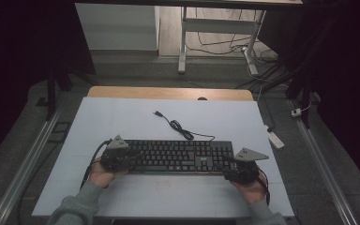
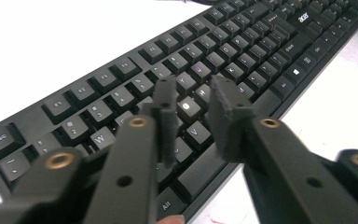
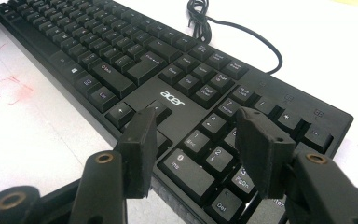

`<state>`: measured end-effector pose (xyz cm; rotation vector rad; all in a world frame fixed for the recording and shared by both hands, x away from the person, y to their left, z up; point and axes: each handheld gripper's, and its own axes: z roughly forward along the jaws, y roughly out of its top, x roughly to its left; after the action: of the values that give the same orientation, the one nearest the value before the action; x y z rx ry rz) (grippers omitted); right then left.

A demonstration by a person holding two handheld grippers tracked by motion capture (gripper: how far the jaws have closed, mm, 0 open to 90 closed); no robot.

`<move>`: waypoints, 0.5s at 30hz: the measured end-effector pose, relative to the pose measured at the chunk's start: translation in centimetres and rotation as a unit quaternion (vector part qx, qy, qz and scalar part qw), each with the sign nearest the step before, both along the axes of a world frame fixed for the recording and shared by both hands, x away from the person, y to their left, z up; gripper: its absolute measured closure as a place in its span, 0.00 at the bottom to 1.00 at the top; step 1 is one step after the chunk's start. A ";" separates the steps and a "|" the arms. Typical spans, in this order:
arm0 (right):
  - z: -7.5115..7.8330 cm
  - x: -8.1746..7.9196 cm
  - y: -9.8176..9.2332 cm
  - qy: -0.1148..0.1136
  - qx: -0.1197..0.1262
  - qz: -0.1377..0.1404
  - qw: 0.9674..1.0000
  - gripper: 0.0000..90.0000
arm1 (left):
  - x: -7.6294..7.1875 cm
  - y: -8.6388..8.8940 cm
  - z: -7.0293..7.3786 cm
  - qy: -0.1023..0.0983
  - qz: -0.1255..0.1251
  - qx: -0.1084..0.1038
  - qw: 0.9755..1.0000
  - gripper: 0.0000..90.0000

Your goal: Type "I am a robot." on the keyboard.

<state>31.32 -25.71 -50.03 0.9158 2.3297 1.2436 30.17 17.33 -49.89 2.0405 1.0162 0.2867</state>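
A black keyboard [image 1: 178,157] [image 2: 242,42] [image 3: 121,56] lies flat on the white table top [image 1: 122,117], near the front. Its black cable [image 1: 178,126] [image 3: 223,23] curls away toward the back. My left gripper [image 1: 126,159] [image 2: 193,88] hovers over the keyboard's left end, above the letter keys; a narrow gap separates its jaws and nothing is between them. My right gripper [image 1: 232,171] [image 3: 198,116] sits at the keyboard's right end, its jaws wide apart over the number pad and front edge, gripping nothing.
A faint red square mark [image 3: 9,88] is on the table in front of the keyboard. The table's wooden far edge [image 1: 168,93] runs along the back. A white power strip [image 1: 275,139] lies on the floor at right, and desk legs [image 1: 183,47] stand beyond.
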 end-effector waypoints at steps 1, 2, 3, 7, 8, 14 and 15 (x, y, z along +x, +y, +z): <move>0.0 0.0 0.0 0.001 -0.002 0.000 1.000 0.54 | 0.0 -0.1 -0.1 0.001 -0.001 0.003 1.000 0.84; 0.0 0.0 -0.1 0.001 -0.002 -0.001 1.000 0.54 | 0.0 -0.2 -0.1 0.003 -0.001 0.005 1.000 0.86; 0.0 0.0 -0.1 0.002 -0.002 -0.002 1.000 0.54 | 0.0 -0.3 -0.2 0.002 -0.002 0.009 1.000 0.89; -0.1 0.0 -0.1 0.003 -0.003 -0.002 1.000 0.54 | 0.1 -0.5 -0.3 0.004 -0.003 0.011 1.000 0.97; -0.1 0.0 -0.1 0.004 -0.003 -0.002 1.000 0.54 | 0.1 -0.5 -0.3 0.005 -0.003 0.010 1.000 0.99; -0.1 0.1 -0.1 0.004 -0.006 -0.004 1.000 0.54 | 0.3 -1.0 -0.4 0.008 -0.011 0.016 1.000 0.99; -0.2 0.1 -0.1 0.005 -0.004 -0.002 1.000 0.54 | 0.4 -1.2 -0.5 0.008 -0.014 0.018 1.000 0.99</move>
<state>31.40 -25.79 -50.19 0.9260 2.3368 1.2300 30.53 16.16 -50.36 2.0910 0.9974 0.2752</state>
